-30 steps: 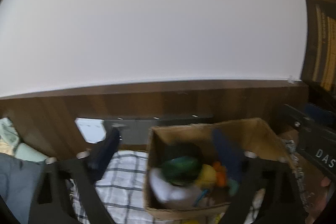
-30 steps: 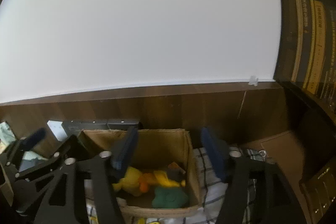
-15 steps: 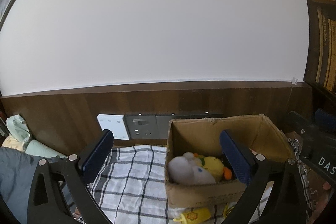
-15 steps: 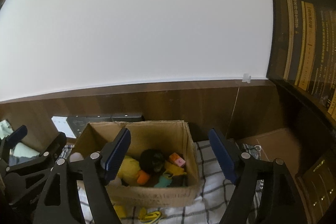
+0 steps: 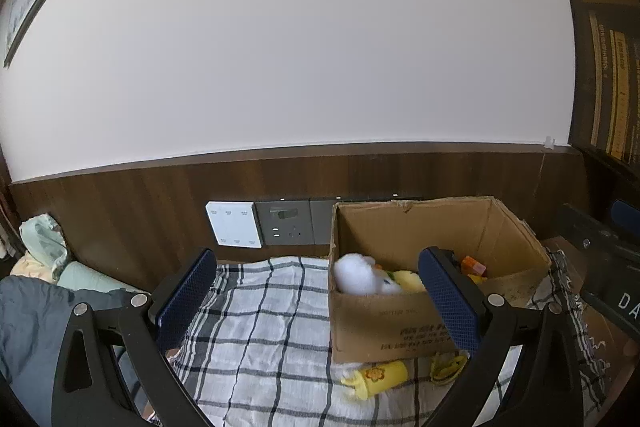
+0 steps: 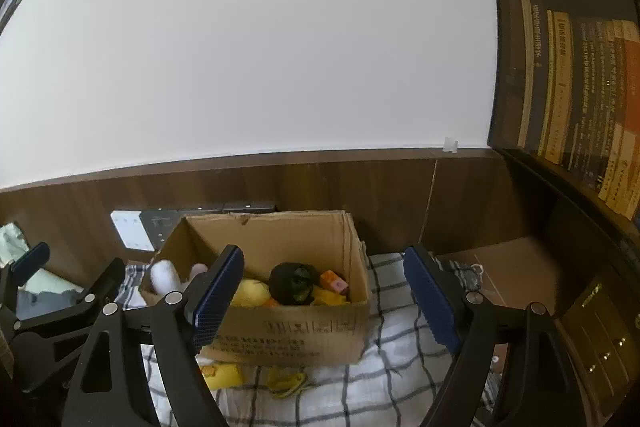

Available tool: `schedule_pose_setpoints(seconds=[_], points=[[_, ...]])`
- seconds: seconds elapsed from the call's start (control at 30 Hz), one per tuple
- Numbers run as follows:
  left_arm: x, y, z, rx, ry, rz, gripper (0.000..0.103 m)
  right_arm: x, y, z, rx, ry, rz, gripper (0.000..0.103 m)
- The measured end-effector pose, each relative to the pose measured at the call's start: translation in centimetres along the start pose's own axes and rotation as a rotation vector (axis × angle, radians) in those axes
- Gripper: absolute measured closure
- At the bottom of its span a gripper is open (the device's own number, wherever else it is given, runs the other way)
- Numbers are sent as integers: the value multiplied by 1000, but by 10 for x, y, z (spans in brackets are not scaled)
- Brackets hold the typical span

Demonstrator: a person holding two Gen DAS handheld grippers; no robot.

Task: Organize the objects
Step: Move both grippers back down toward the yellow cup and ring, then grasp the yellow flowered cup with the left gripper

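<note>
An open cardboard box (image 5: 400, 323) (image 6: 296, 335) stands on a checked cloth (image 5: 264, 327) (image 6: 400, 351). It holds a white plush (image 5: 360, 277) (image 6: 162, 275), a yellow plush (image 6: 250, 293), a dark green toy (image 6: 294, 283) and an orange block (image 6: 334, 281). A yellow toy (image 5: 376, 377) (image 6: 220, 377) and a yellow strap (image 6: 286, 383) lie on the cloth in front of the box. My left gripper (image 5: 320, 303) is open and empty, left of the box. My right gripper (image 6: 324, 301) is open and empty, in front of the box.
A wood-panelled wall with a white switch (image 5: 235, 230) and grey sockets (image 5: 285, 227) runs behind the box. Bedding and dark fabric (image 5: 36, 307) lie at the left. A bookshelf (image 6: 580, 87) stands at the right, with a brown surface (image 6: 508, 271) below it.
Both grippers have pulled back and up from the box. More of the cloth and the yellow toys in front of the box now show. Both stay open and empty.
</note>
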State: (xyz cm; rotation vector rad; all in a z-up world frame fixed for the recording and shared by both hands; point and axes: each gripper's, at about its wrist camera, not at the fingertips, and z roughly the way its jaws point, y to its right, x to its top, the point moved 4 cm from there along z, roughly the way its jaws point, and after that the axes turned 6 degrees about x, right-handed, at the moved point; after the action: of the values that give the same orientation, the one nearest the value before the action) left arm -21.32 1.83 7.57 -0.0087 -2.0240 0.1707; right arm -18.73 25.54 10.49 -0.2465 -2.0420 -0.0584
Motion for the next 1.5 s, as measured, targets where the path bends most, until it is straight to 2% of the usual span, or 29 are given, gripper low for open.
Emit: schedule_pose_setpoints(seconds=[0.3, 0.7, 1.5], points=[[-19, 2, -20, 5, 7, 15, 0, -19, 3, -14, -5, -7, 5, 20], [-41, 5, -23, 8, -17, 25, 0, -44, 13, -16, -8, -40, 25, 20], [-104, 40, 36, 5, -172, 52, 0, -116, 37, 39, -14, -199, 47, 20]])
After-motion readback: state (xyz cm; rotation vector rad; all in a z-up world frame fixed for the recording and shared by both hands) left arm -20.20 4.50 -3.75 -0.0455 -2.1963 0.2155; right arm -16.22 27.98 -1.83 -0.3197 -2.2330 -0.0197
